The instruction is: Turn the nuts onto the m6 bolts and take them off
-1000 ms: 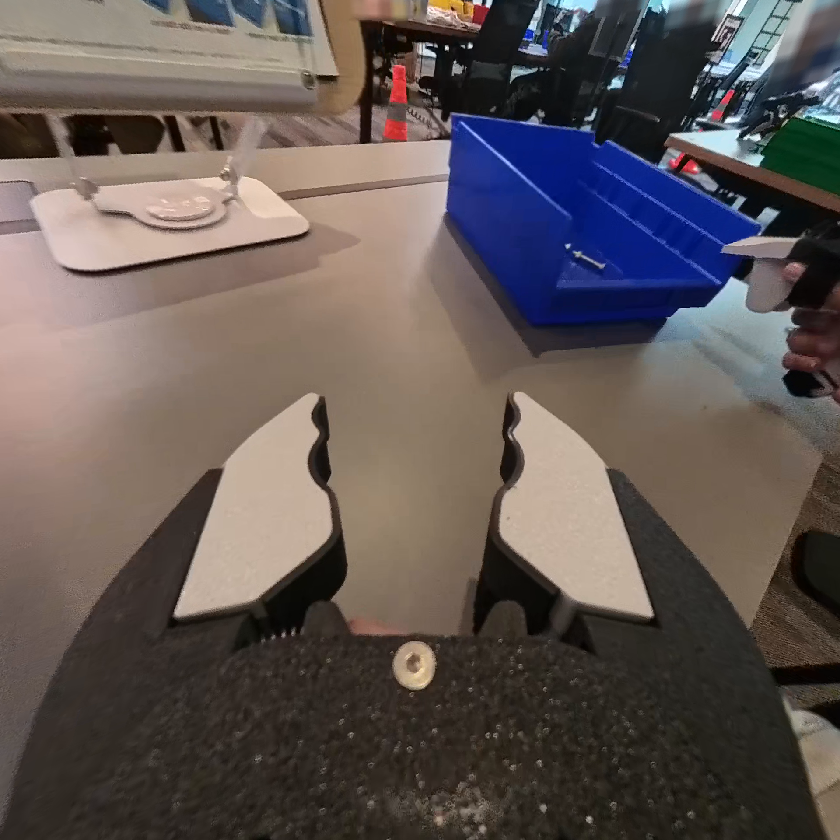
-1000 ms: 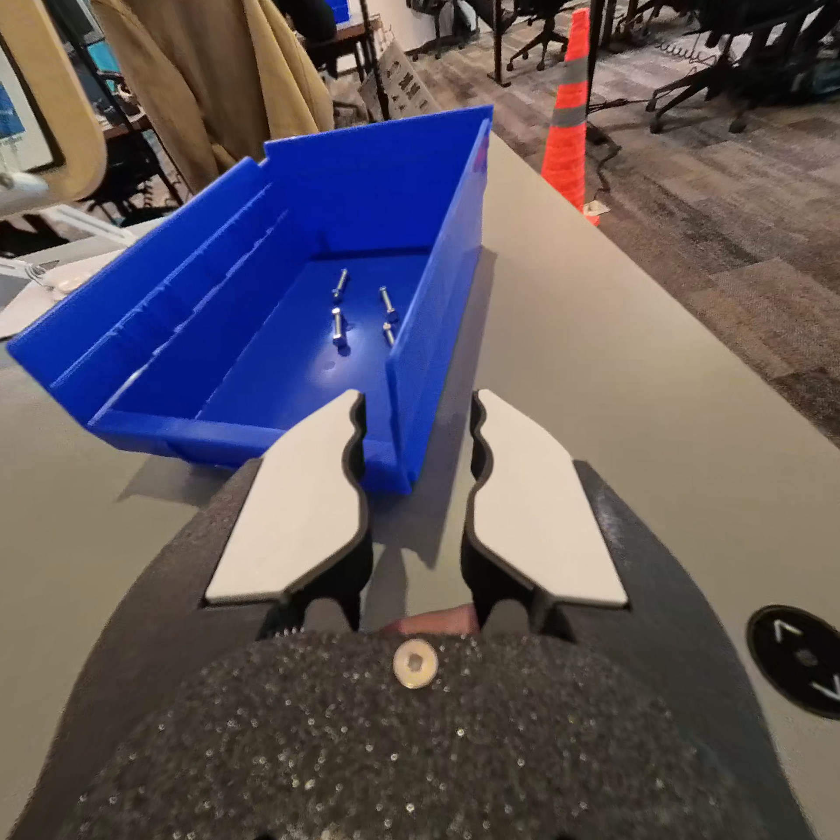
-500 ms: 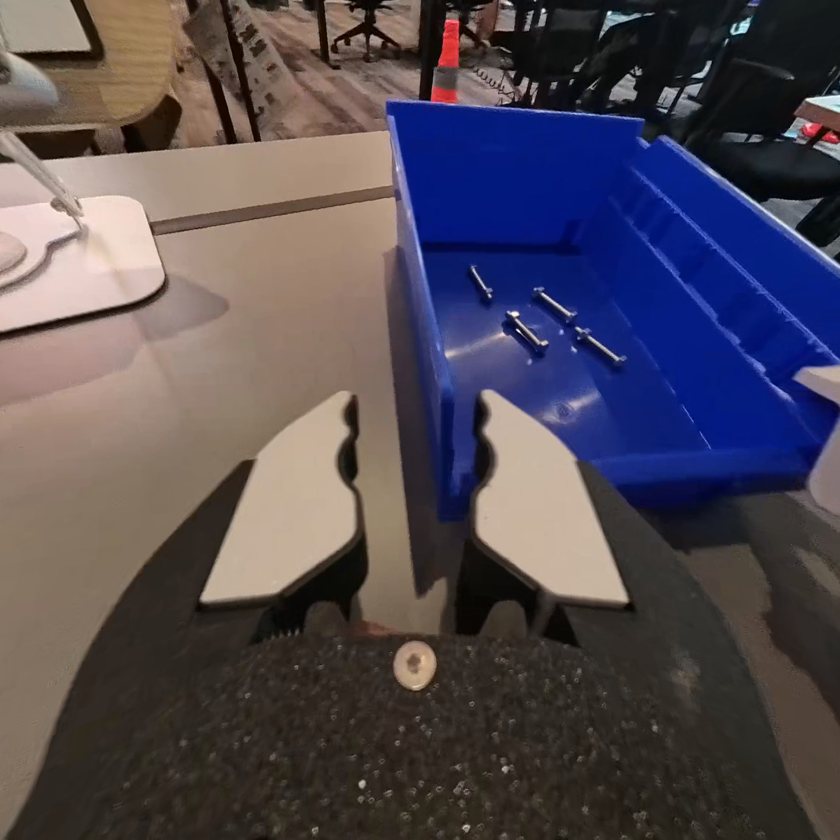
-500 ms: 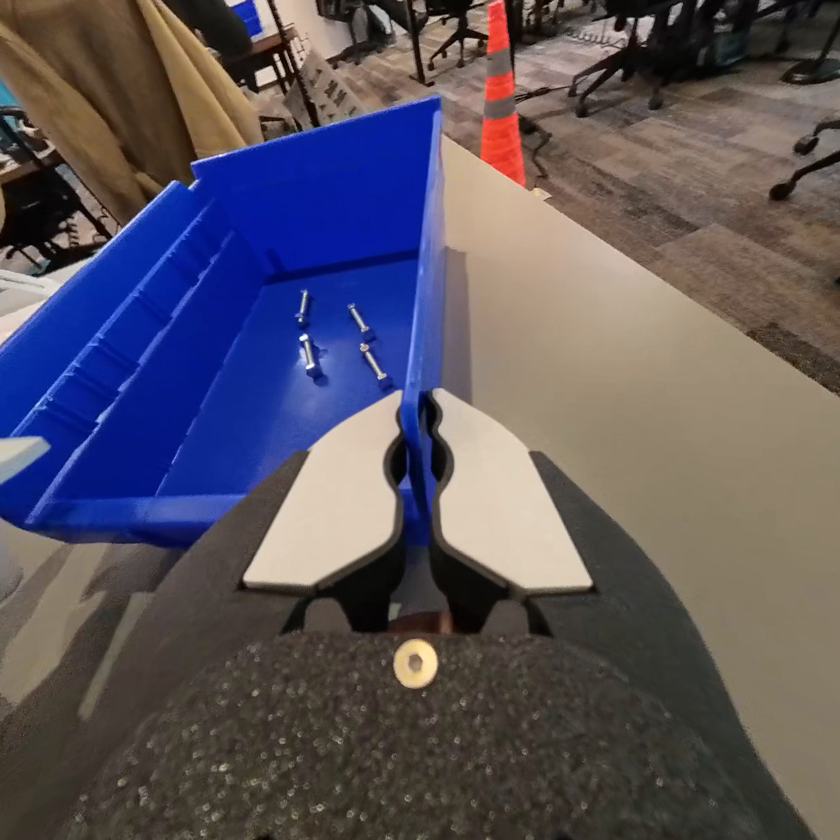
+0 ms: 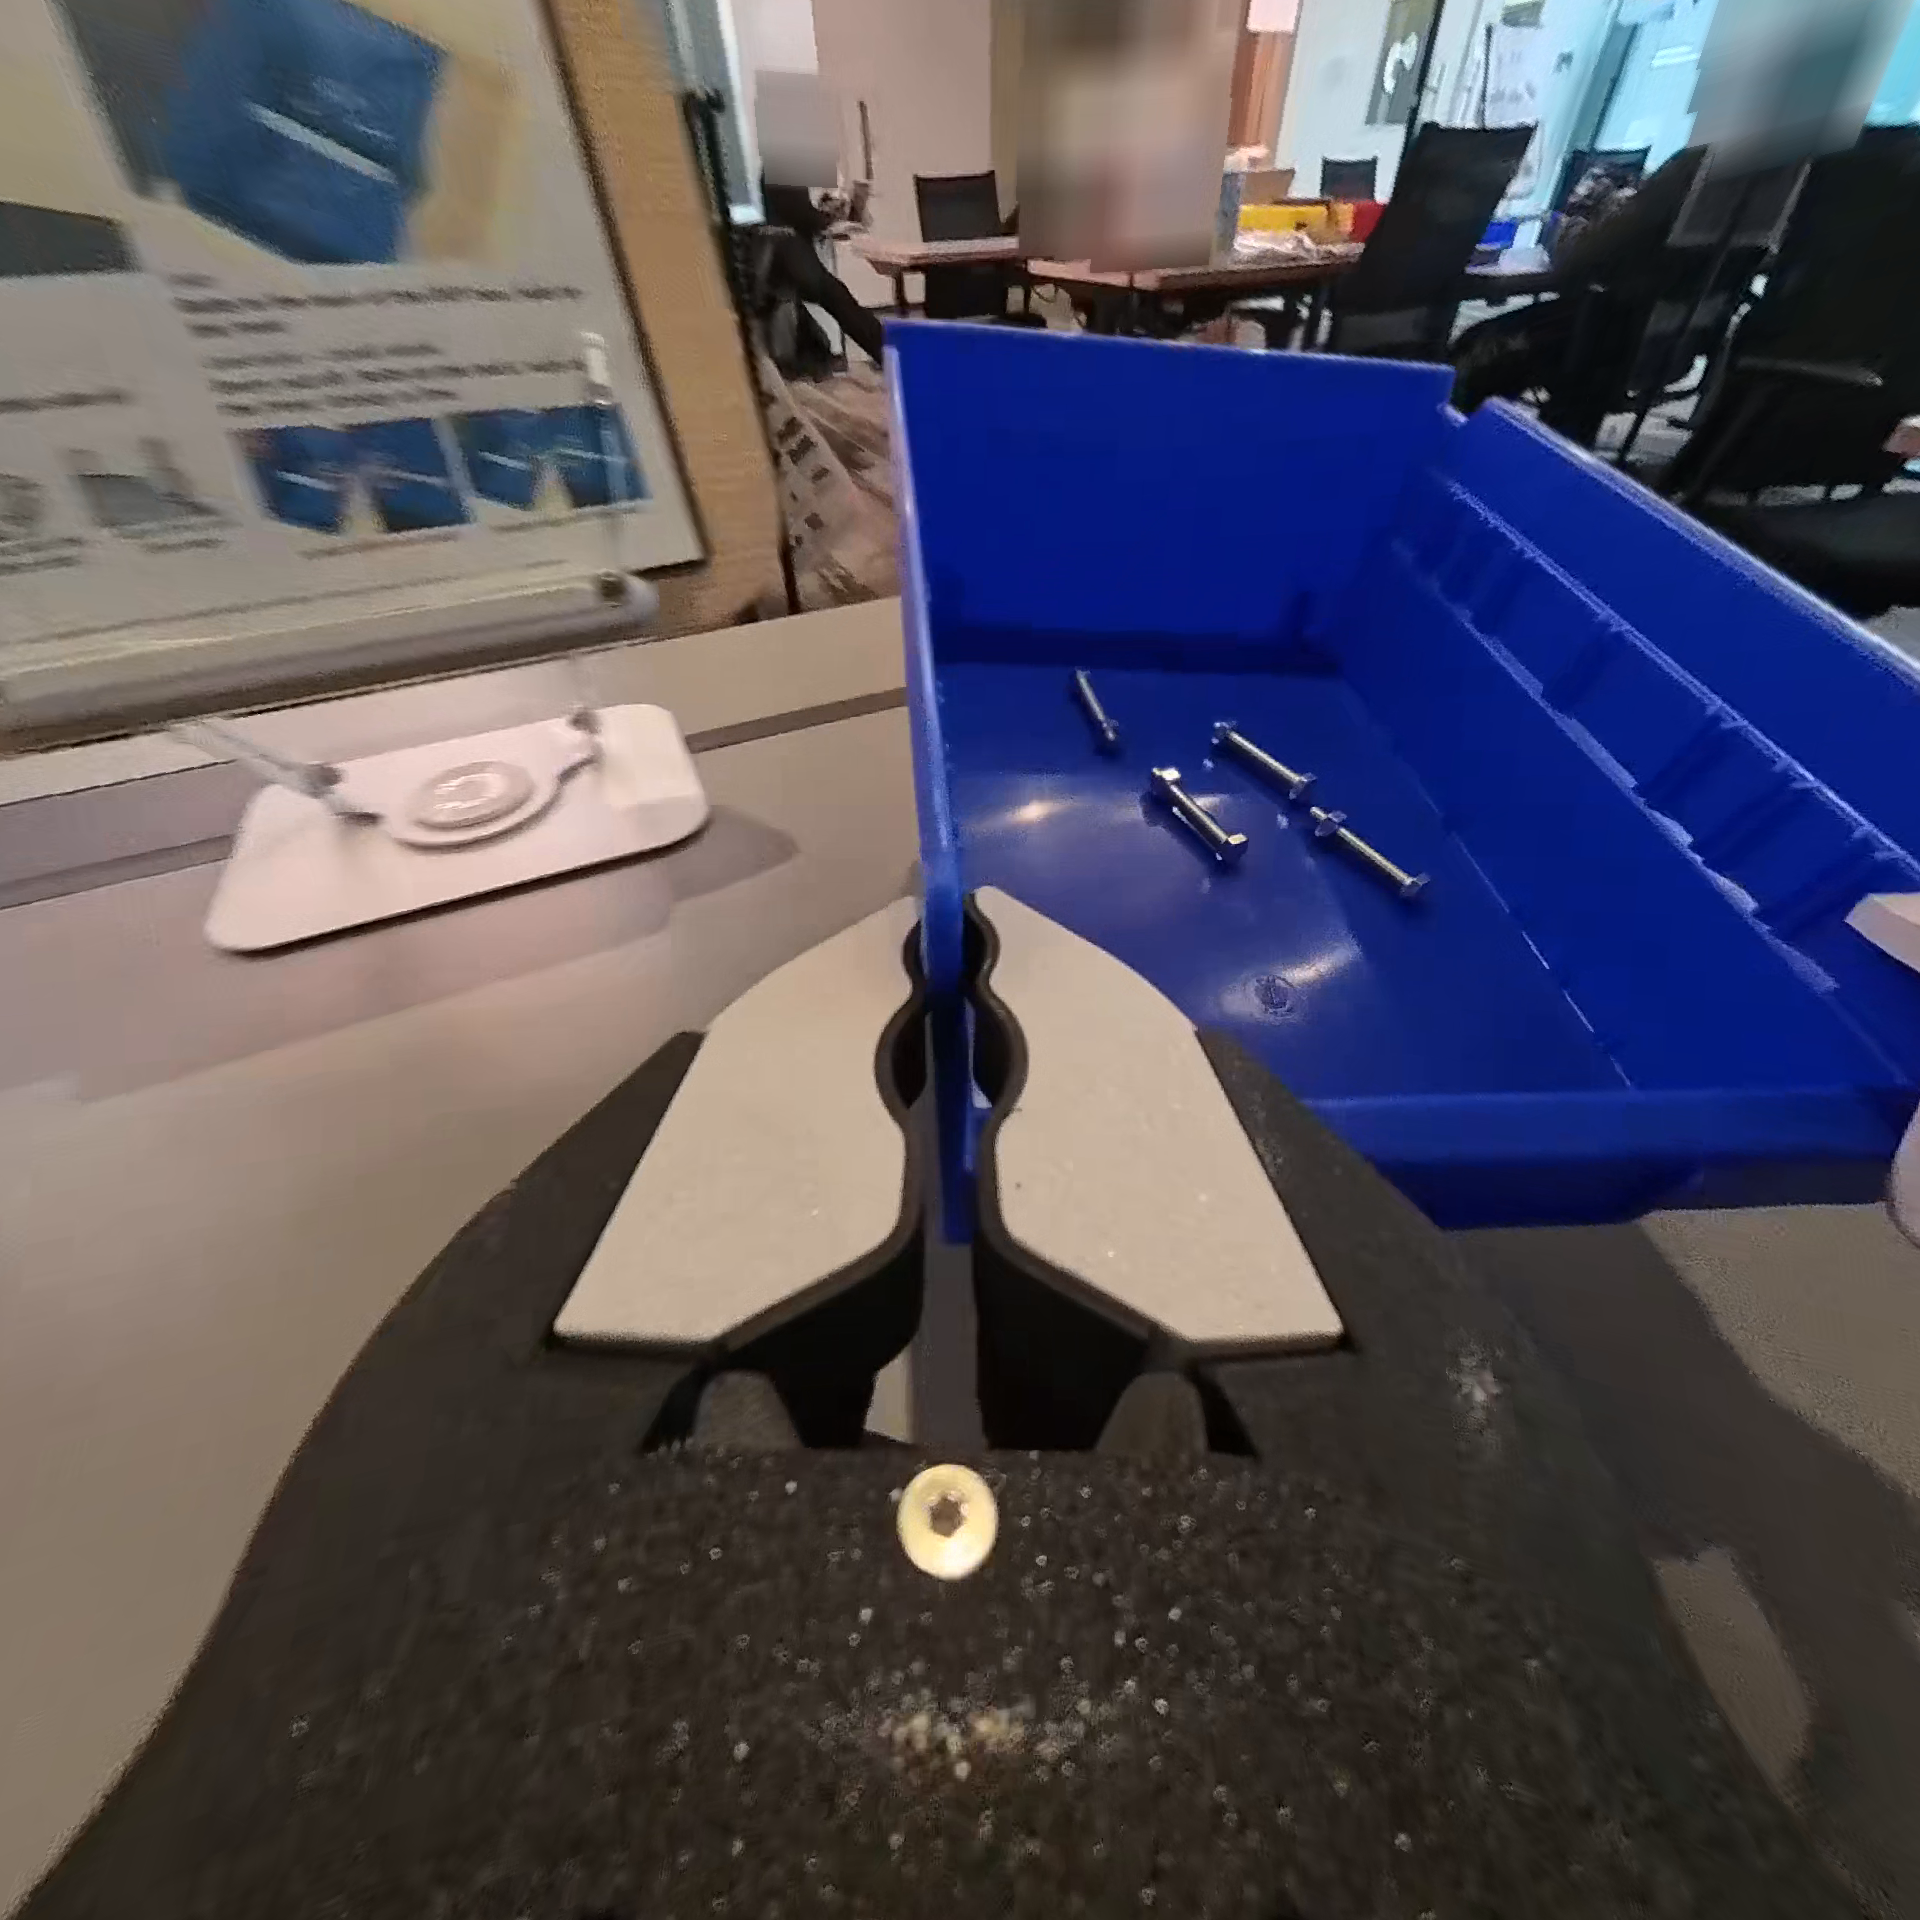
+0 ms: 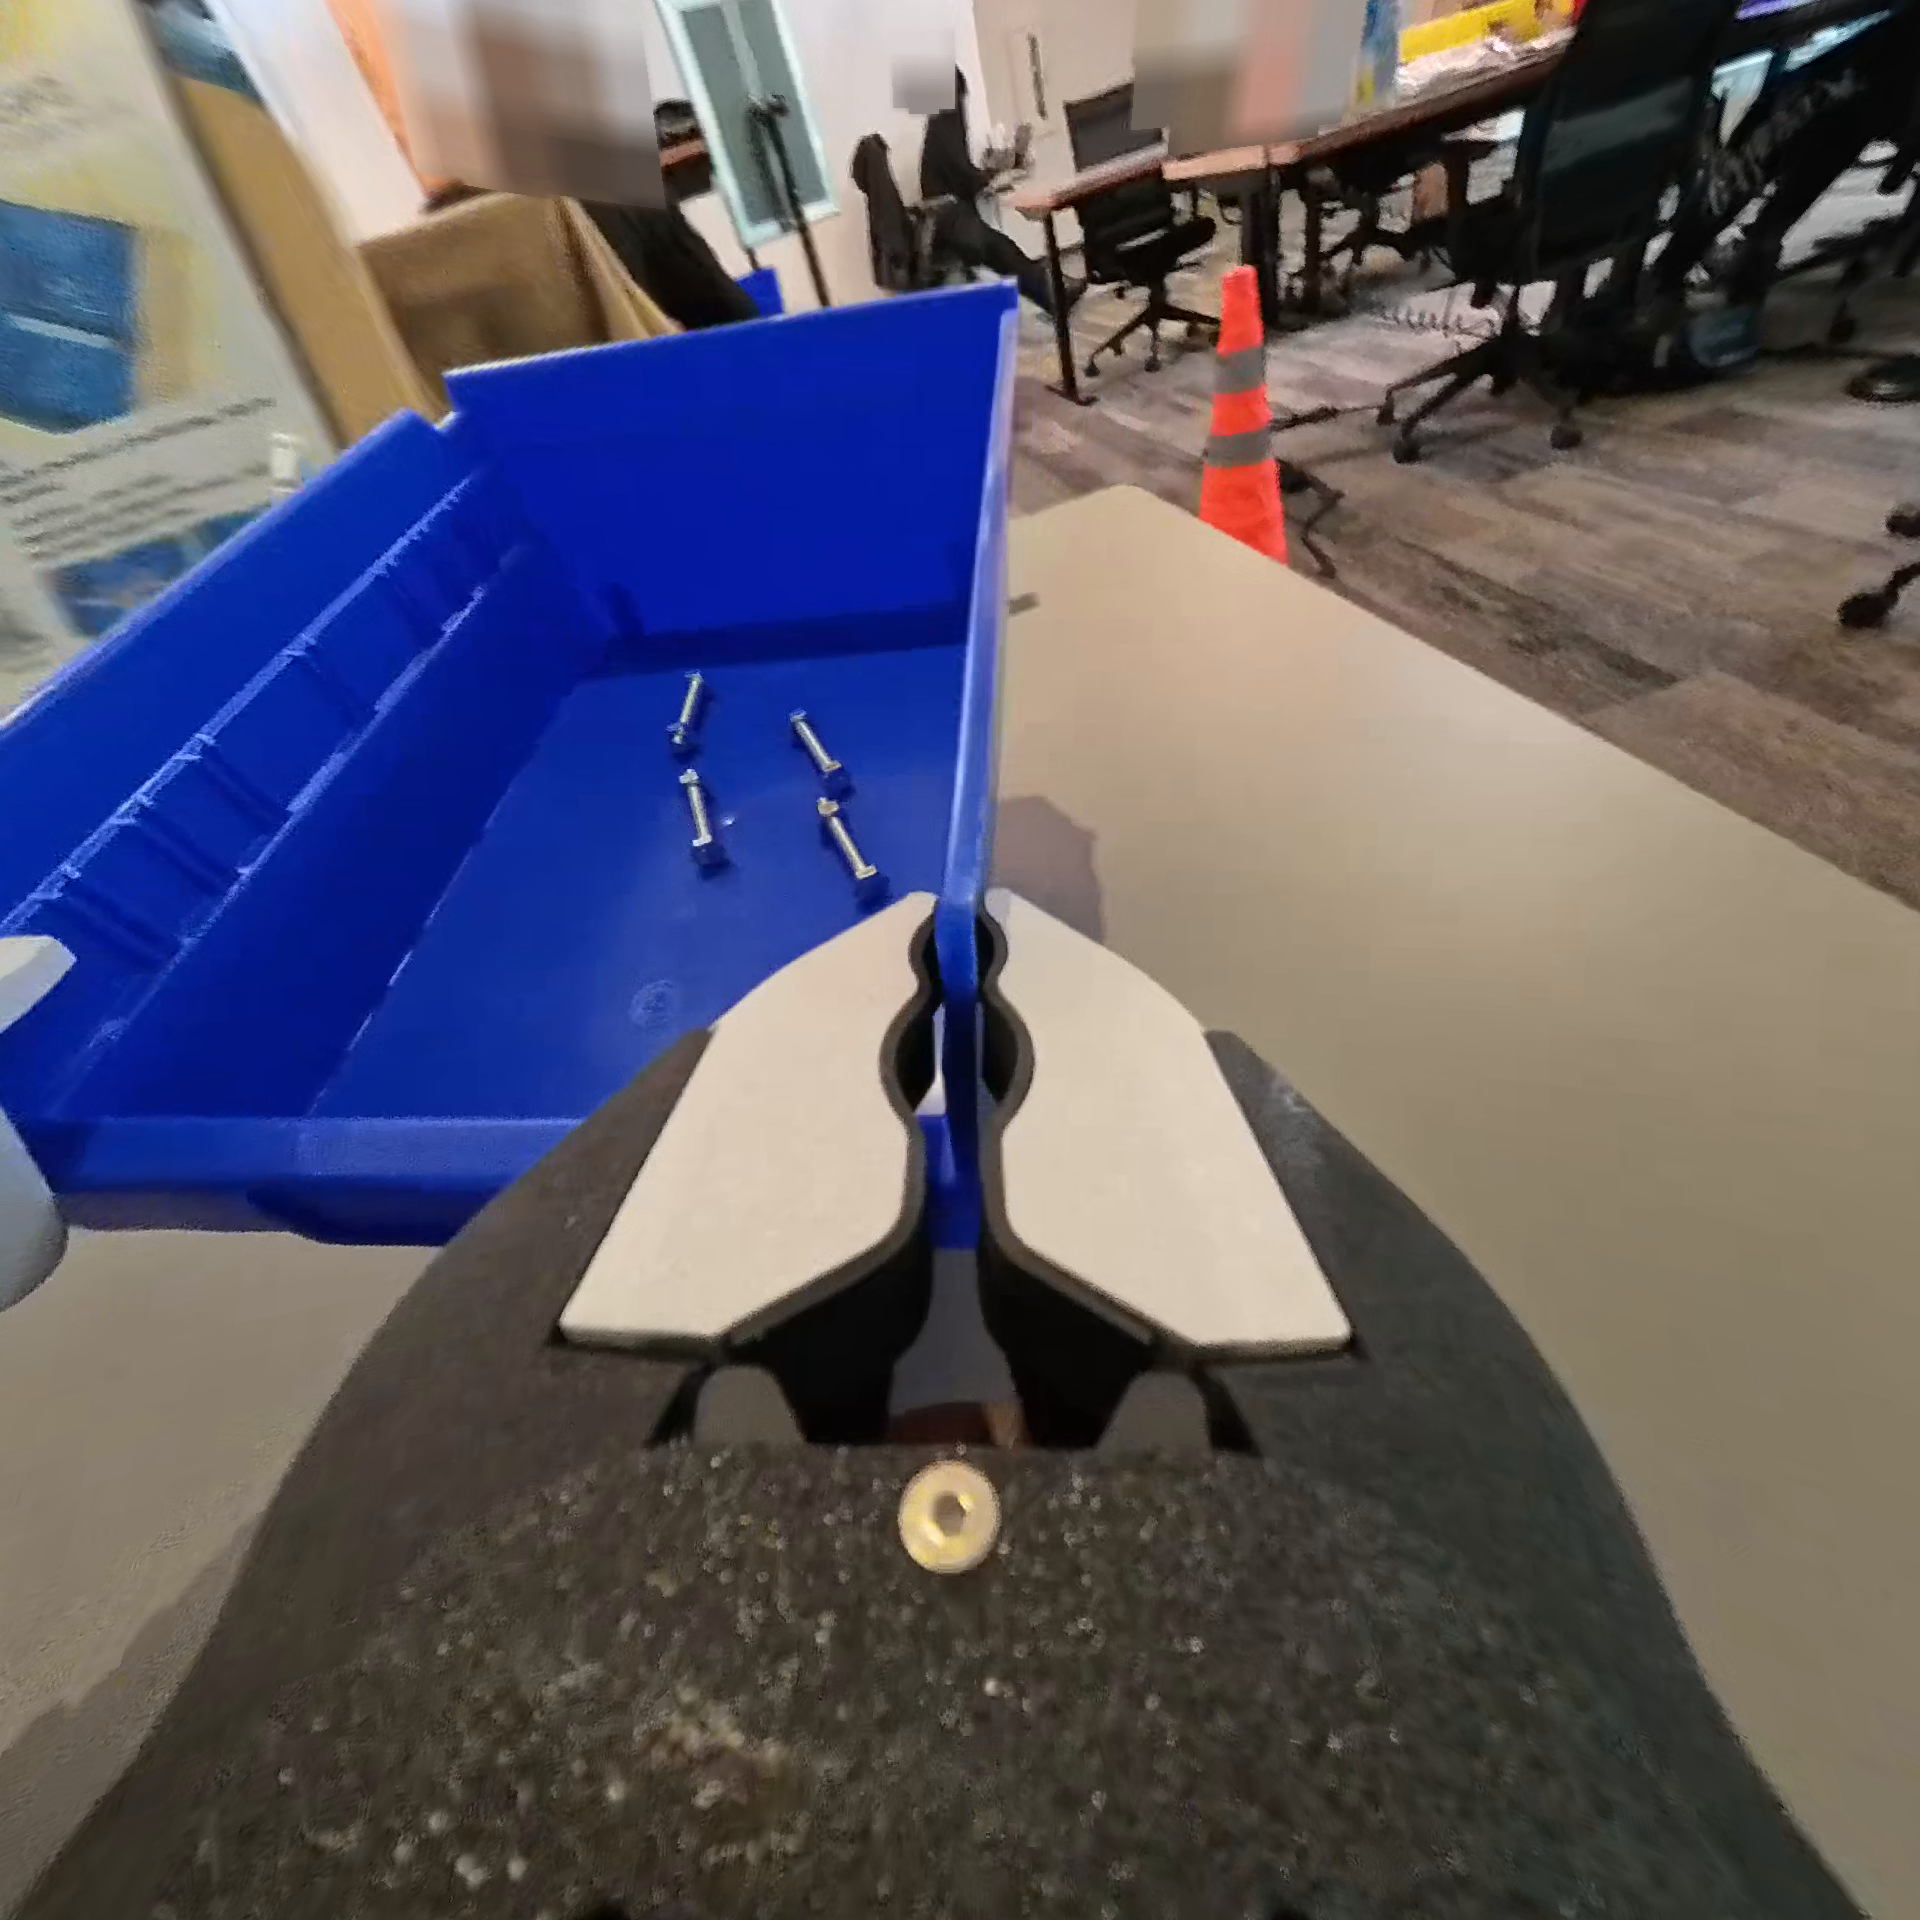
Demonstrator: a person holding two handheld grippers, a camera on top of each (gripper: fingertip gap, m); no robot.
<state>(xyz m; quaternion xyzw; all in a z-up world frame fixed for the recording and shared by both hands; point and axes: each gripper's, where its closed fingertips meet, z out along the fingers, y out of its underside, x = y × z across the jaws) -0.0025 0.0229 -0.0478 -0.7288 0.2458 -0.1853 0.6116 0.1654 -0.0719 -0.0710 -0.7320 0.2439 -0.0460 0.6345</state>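
Note:
A blue plastic bin (image 5: 1143,540) holds several silver bolts with nuts on them (image 5: 1195,821) on its floor. My left gripper (image 5: 948,997) is shut on the bin's left side wall near its front corner, pads pressed against both faces. My right gripper (image 6: 961,997) is shut on the opposite side wall (image 6: 982,623) in the same way. The bolts (image 6: 696,821) lie in two pairs in the right wrist view. The other gripper's white fingertip shows at the frame edge in each view, in the left wrist view (image 5: 1886,925) and in the right wrist view (image 6: 26,966).
A white sign stand base (image 5: 447,821) sits on the grey table (image 5: 208,1143) left of the bin, with a poster board (image 5: 312,312) behind it. The table's right edge (image 6: 1558,717) drops to carpet with an orange cone (image 6: 1242,416) and office chairs. Spacing between my two grippers at the tips: around 20 cm.
Both grippers moved up to the bin and closed on its side walls, the right one first, then the left. Both views have tipped upward since.

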